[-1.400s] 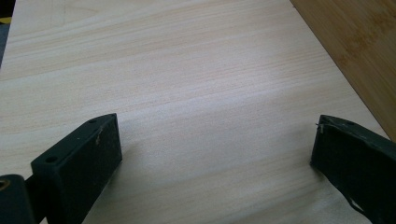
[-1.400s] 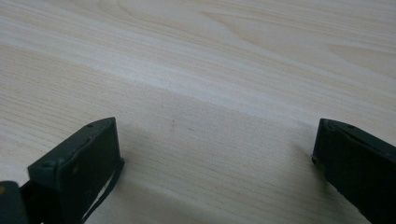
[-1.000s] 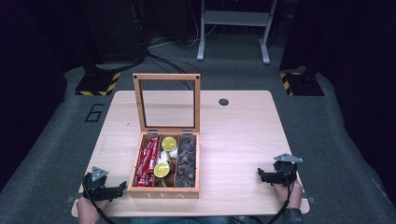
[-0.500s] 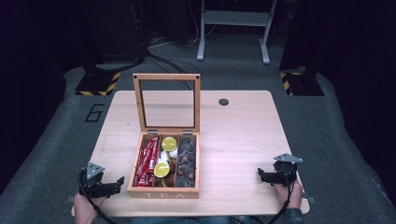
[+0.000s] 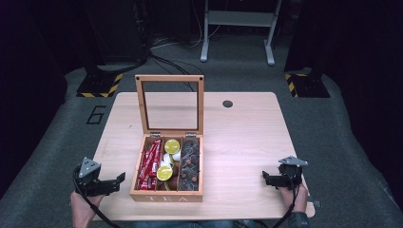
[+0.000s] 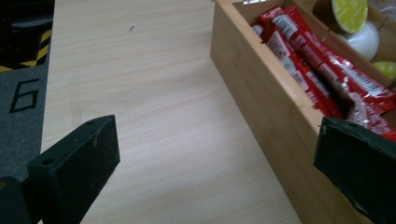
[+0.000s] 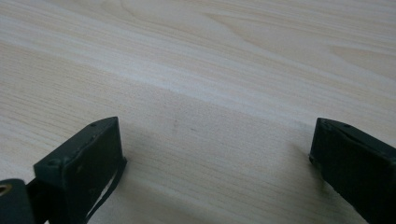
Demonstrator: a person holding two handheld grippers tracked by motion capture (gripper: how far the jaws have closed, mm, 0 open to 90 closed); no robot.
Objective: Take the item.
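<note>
Beside tea box [image 5: 167, 195] left wall, left gripper [image 5: 119, 179] jaws spread, empty; right gripper [image 5: 264, 177] released near table [image 5: 247, 137] edge

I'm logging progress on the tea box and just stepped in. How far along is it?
Done: the tea box stands with its lid upright, its compartments holding red packets, yellow-topped pods and dark pods. In hand: nothing; the left gripper and right gripper are both open at the near edge. Left: any handling of the box or its contents.
</note>
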